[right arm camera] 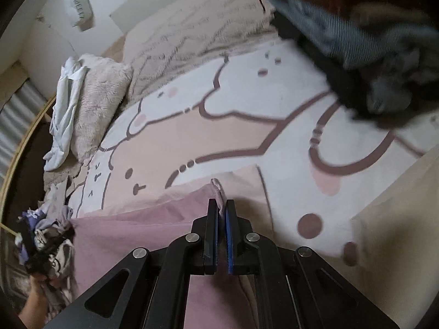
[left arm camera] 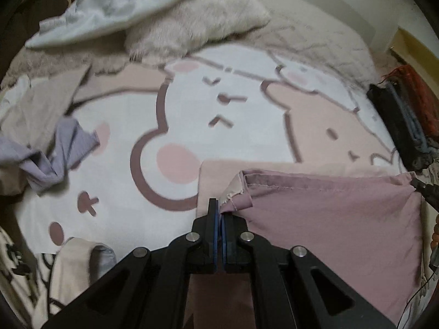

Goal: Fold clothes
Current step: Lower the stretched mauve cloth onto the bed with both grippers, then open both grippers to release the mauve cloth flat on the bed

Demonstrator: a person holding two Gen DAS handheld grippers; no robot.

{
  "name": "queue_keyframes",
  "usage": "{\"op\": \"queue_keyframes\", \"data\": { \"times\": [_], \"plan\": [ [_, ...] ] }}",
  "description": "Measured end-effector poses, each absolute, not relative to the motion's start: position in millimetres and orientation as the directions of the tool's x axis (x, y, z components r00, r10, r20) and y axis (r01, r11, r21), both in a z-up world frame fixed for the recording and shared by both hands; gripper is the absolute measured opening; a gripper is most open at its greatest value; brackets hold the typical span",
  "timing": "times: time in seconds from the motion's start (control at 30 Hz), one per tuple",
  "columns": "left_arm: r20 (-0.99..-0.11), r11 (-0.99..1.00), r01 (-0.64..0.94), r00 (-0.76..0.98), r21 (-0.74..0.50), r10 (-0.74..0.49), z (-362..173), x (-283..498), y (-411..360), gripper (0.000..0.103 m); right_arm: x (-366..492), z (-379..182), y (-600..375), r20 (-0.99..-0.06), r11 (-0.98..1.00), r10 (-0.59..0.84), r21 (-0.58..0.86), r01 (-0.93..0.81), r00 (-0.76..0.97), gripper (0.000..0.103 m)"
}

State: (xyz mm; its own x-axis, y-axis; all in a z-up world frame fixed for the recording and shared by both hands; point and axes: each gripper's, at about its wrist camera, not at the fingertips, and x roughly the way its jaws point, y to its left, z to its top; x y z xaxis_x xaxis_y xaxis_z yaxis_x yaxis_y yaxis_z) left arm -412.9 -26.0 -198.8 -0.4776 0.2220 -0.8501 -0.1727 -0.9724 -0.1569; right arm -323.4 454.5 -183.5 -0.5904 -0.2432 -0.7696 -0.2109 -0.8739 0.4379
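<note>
L gripper (left arm camera: pixel 220 211) clamped on a corner of the mauve cloth (left arm camera: pixel 329 213); cloth spreads to its right & back under it, over the bed (left arm camera: pixel 123 109). R gripper (right arm camera: pixel 221 208) pinches another corner of same cloth (right arm camera: pixel 142 230), which runs left & under it. Fluffy pillow (left arm camera: pixel 197 24) w/ white garment (left arm camera: pixel 115 2) at far end, lilac garment (left arm camera: pixel 60 150) at left, dark clothes pile (right arm camera: pixel 356 54) near R side.

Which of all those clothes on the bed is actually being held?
The mauve-pink garment: both the left gripper and right gripper pinch its corners; the others lie loose.
</note>
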Motion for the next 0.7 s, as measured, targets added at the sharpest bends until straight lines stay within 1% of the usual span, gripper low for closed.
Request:
{"op": "queue_keyframes", "data": {
  "times": [0.07,0.1,0.13,0.17,0.2,0.23,0.3,0.4,0.47,0.5,0.53,0.6,0.67,0.7],
  "plan": [
    [-0.863,-0.971,-0.141,-0.447,-0.191,0.234,-206.2,-418.6,-31.7,0.006,-328.1,-192.0,456.3,-0.784,-0.865,-0.243,0.442,-0.239,-0.571,0.006],
    [-0.865,-0.969,-0.122,-0.437,-0.214,0.246,-208.2,-421.4,-35.4,0.007,-330.4,-195.2,457.0,-0.794,-0.863,-0.236,0.436,-0.253,-0.561,0.012],
    [-0.864,-0.966,-0.102,-0.432,-0.238,0.258,-209.4,-424.0,-39.4,0.008,-330.5,-194.3,457.6,-0.794,-0.864,-0.227,0.431,-0.259,-0.564,0.033],
    [-0.863,-0.963,-0.085,-0.429,-0.255,0.266,-210.0,-426.3,-42.9,0.008,-329.1,-191.5,459.8,-0.784,-0.861,-0.22,0.435,-0.262,-0.581,0.049],
    [-0.864,-0.963,-0.072,-0.428,-0.258,0.264,-210.3,-428.3,-45.6,0.009,-326.9,-186.5,463.3,-0.772,-0.855,-0.204,0.44,-0.274,-0.602,0.077],
    [-0.866,-0.965,-0.06,-0.428,-0.256,0.257,-210.5,-430.3,-48.1,0.009,-325.0,-181.8,467.3,-0.757,-0.846,-0.192,0.45,-0.286,-0.624,0.086],
    [-0.871,-0.973,-0.051,-0.437,-0.227,0.226,-209.0,-432.6,-51.5,0.009,-322.5,-171.3,479.7,-0.727,-0.812,-0.197,0.497,-0.306,-0.658,0.086],
    [-0.874,-0.984,-0.042,-0.453,-0.174,0.174,-206.0,-435.2,-55.9,0.009,-317.9,-159.3,492.8,-0.725,-0.797,-0.199,0.511,-0.321,-0.66,0.085],
    [-0.875,-0.989,-0.033,-0.463,-0.142,0.141,-204.1,-437.4,-60.3,0.009,-316.8,-158.7,485.0,-0.752,-0.832,-0.202,0.47,-0.296,-0.627,0.061],
    [-0.874,-0.991,-0.027,-0.47,-0.13,0.128,-202.0,-438.1,-64.4,0.009,-316.3,-158.3,481.1,-0.766,-0.848,-0.202,0.449,-0.282,-0.611,0.043],
    [-0.871,-0.993,-0.022,-0.479,-0.116,0.113,-198.9,-438.1,-68.5,0.009,-315.7,-158.2,477.0,-0.779,-0.864,-0.203,0.428,-0.266,-0.594,0.03],
    [-0.864,-0.994,-0.025,-0.492,-0.109,0.107,-191.8,-435.8,-75.1,0.009,-314.2,-163.5,458.5,-0.798,-0.89,-0.243,0.41,-0.2,-0.552,0.023],
    [-0.855,-0.987,-0.056,-0.494,-0.148,0.157,-182.5,-428.1,-78.1,0.009,-319.9,-172.1,434.4,-0.83,-0.926,-0.259,0.359,-0.118,-0.494,0.023],
    [-0.853,-0.983,-0.084,-0.489,-0.162,0.183,-177.7,-421.1,-76.7,0.009,-326.7,-179.2,427.0,-0.853,-0.943,-0.234,0.316,-0.106,-0.466,0.023]
  ]
}}
